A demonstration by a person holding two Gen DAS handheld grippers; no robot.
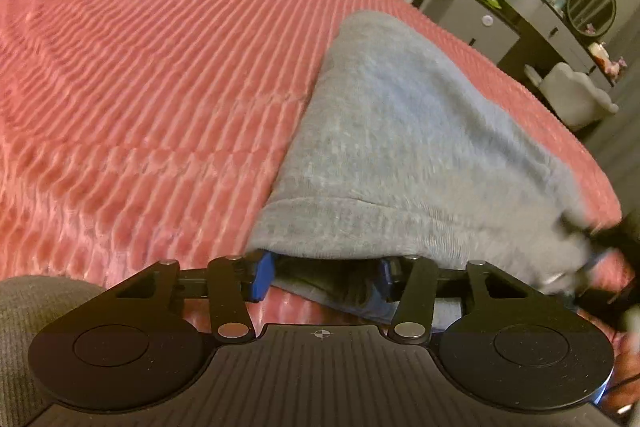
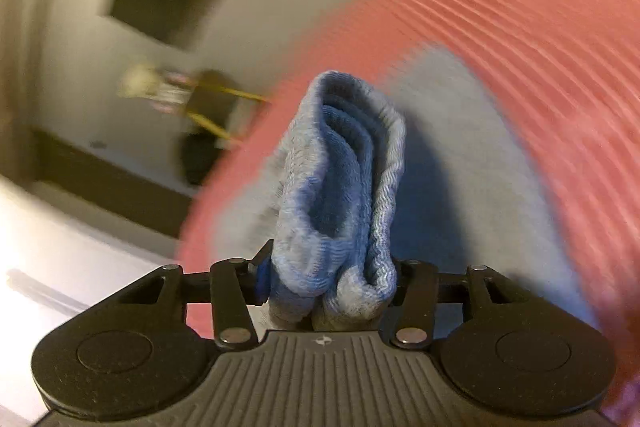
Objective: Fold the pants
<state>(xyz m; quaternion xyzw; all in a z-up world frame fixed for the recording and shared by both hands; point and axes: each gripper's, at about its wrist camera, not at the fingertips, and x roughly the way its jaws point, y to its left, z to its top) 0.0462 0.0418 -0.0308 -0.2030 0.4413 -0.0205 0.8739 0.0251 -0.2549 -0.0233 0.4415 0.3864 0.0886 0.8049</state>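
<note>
The soft grey-blue cotton pants [image 1: 400, 131] lie on the pink ribbed blanket [image 1: 140, 67] that covers the bed. The left gripper [image 1: 324, 277] sits at the near edge of the pants. Its blue pads are on each side of the thick hem, but the cloth hides them, so I cannot tell if they squeeze it. The right gripper [image 2: 326, 283] holds a bunched, folded end of the pants [image 2: 344, 187] tight and lifts it up off the blanket [image 2: 520, 27].
</note>
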